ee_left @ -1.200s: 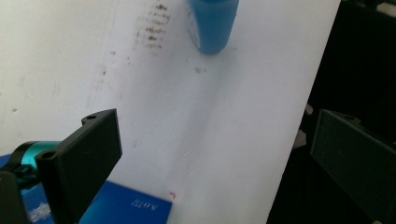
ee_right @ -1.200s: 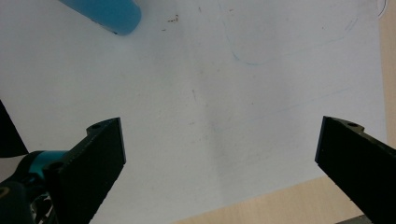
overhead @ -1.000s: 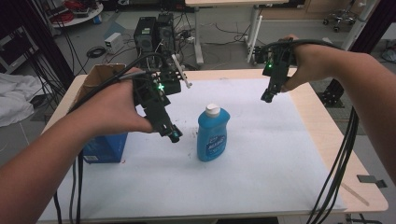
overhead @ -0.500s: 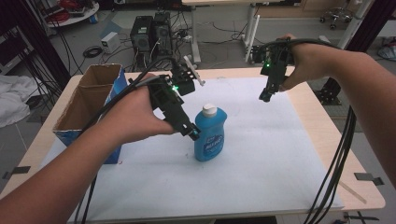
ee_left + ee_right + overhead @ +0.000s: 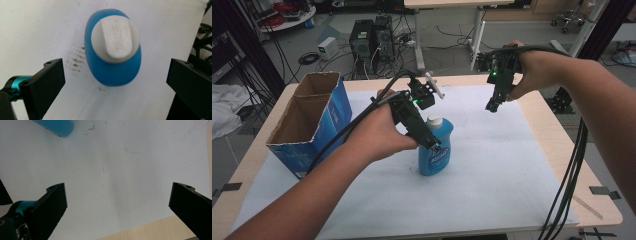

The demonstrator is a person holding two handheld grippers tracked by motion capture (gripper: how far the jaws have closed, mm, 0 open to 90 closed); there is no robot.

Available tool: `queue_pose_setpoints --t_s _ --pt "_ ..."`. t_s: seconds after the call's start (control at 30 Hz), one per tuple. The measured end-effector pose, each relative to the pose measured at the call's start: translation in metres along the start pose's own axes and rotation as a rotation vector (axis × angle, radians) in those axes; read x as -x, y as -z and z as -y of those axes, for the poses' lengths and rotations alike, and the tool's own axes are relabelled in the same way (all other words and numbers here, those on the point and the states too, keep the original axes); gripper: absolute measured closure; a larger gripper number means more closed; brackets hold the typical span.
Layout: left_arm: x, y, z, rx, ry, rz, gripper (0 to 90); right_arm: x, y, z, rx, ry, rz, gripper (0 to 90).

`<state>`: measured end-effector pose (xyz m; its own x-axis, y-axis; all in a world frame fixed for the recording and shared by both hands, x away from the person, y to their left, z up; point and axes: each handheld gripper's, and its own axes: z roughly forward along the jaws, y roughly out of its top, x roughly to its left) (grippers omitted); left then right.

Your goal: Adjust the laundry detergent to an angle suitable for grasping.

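Both claws spread; blue bottle (image 5: 435, 150) upright, long axis vertical, cap (image 5: 115, 40) up.

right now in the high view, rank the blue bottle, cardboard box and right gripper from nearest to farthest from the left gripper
1. blue bottle, right under the left gripper, mid-table.
2. cardboard box, at the table's left edge.
3. right gripper, raised over the far right; close to the box's distance, so ranks 2 and 3 are uncertain.
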<state>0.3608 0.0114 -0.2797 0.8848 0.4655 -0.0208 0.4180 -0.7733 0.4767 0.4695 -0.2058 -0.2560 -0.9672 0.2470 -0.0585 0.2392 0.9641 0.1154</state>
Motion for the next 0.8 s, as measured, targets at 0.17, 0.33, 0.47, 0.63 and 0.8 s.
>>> queue_pose_setpoints --t_s 0.17,0.33,0.47,0.63,0.8 --pt "0.001 -0.009 -0.005 0.013 0.019 -0.021 1.8 0.001 0.000 0.000 0.005 0.004 -0.001 1.0" --pt "0.002 -0.016 -0.009 0.016 0.027 -0.027 1.8 0.001 0.000 0.000 0.002 0.004 -0.001 1.0" --pt "0.002 -0.023 -0.011 0.006 0.020 -0.042 1.8 0.001 0.000 -0.001 0.010 0.005 0.002 1.0" --pt "0.003 -0.034 -0.015 -0.014 0.015 -0.043 1.8 0.001 0.001 -0.002 0.015 -0.001 0.000 1.0" --pt "0.005 -0.041 -0.016 -0.032 0.005 -0.057 1.8 0.001 0.000 -0.002 0.012 0.003 -0.002 1.0"
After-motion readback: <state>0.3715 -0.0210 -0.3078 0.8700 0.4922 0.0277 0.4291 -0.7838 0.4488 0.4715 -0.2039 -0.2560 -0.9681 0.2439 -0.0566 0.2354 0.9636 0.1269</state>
